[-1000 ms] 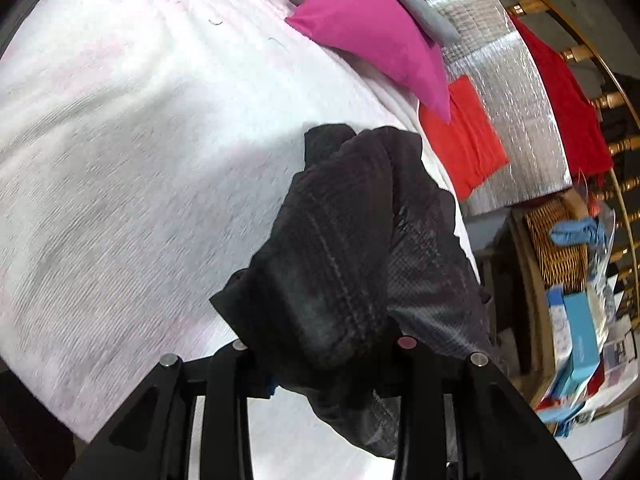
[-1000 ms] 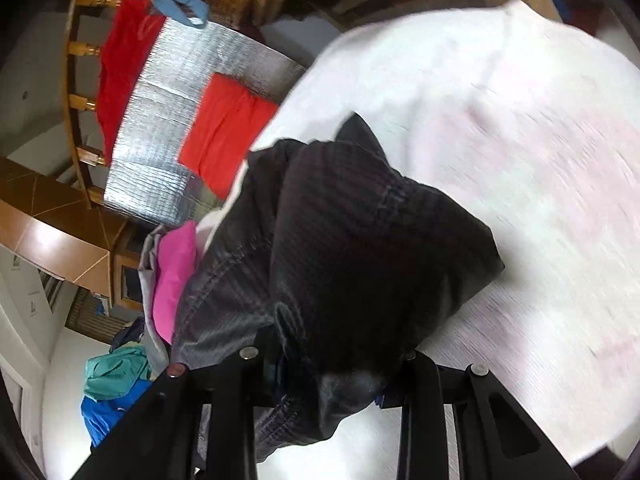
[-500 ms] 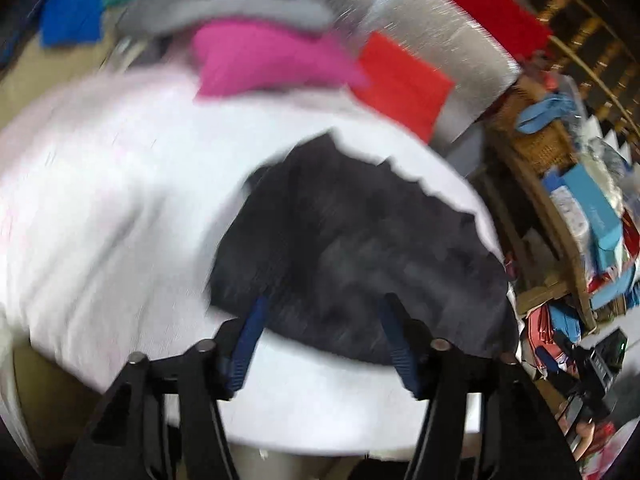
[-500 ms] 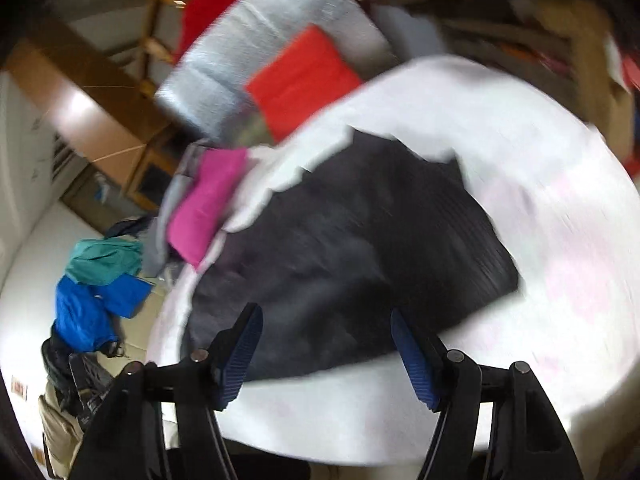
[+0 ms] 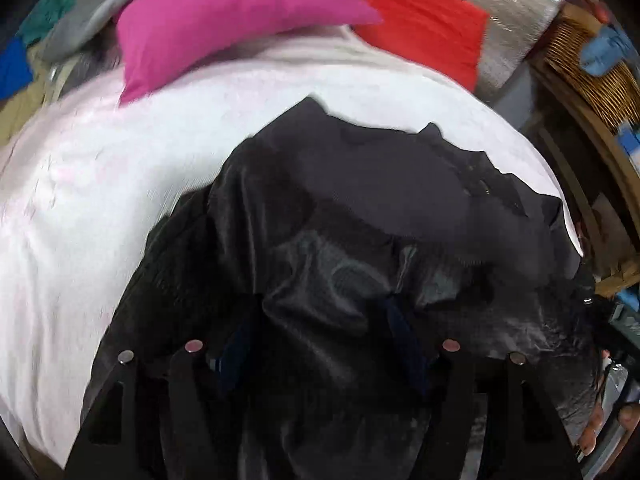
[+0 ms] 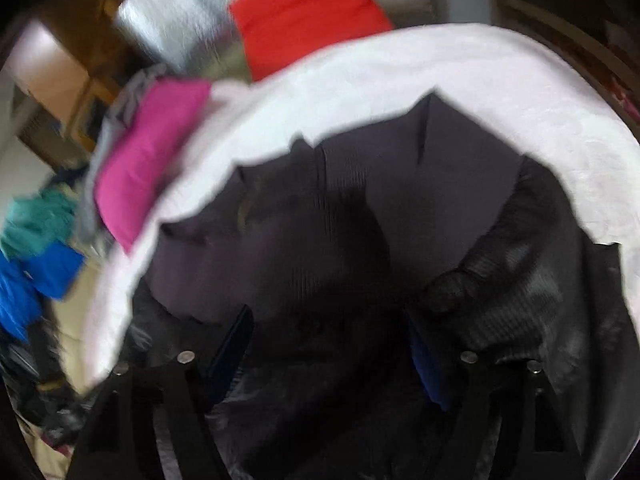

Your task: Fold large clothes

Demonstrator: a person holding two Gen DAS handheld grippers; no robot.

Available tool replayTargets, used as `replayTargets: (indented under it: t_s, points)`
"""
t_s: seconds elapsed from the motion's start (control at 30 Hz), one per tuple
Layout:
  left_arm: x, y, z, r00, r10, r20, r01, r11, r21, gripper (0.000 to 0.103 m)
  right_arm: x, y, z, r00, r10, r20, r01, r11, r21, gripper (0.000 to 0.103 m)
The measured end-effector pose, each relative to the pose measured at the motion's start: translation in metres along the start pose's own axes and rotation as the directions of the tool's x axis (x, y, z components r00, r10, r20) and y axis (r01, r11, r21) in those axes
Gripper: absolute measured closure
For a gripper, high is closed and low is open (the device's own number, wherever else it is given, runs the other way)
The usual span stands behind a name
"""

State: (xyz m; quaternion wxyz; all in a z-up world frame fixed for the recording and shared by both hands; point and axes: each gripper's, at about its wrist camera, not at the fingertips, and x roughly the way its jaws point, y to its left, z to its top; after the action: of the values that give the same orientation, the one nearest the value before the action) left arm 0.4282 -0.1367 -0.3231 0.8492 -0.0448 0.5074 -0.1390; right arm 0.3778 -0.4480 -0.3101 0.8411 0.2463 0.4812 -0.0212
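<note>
Though lumpy and far from neat, already laid down as a bundle on the white-covered table (image 5: 100,208): the black garment (image 5: 360,208), bunched over the near right part of the cover, its far hem jagged and well short of the far edge, its near part spilling toward and seemingly over the near edge beneath both sets of tongs. Left tongs (image 5: 320,344) standing spread above the cloth, jaws just been opening, dark fabric lying under and between the fingers but not pinched by the pads. Right tongs (image 6: 328,344) likewise parted, jaws just been opening, blue pads clear of the cloth on both sides, the garment loose below them. Judged from this: first gather or fold made and let go, nothing flat yet; creases, a rumpled shiny lining and an uneven outline left to sort out. Probably remaining: smoothing, squaring the edges, at least one more fold. Along the far edge, a folded pink cloth (image 5: 224,28) and a red cloth (image 5: 424,36) just past it on silver sheeting, seemingly done or waiting — cannot tell which.
</note>
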Motion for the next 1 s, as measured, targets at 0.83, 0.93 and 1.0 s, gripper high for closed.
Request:
replayTargets:
  t_s: [0.83, 0.93, 1.0]
  points:
    - [0.051, -0.006, 0.074, 0.998, -0.011, 0.064, 0.015, 0.998, -0.057, 0.095, 0.027, -0.003, 0.041, 0.986, 0.025, 0.164, -0.022, 1.000, -0.021, 0.063]
    - [0.038, 0.000, 0.075, 0.996, -0.066, 0.053, 0.071, 0.994, -0.084, 0.095, 0.020, -0.013, 0.038, 0.990, 0.080, 0.114, -0.087, 0.994, 0.061, 0.025]
    - [0.024, 0.003, 0.074, 0.993, -0.104, 0.052, 0.109, 0.989, -0.102, 0.094, -0.002, -0.021, 0.028, 0.985, 0.101, 0.138, -0.114, 0.989, 0.092, 0.025]
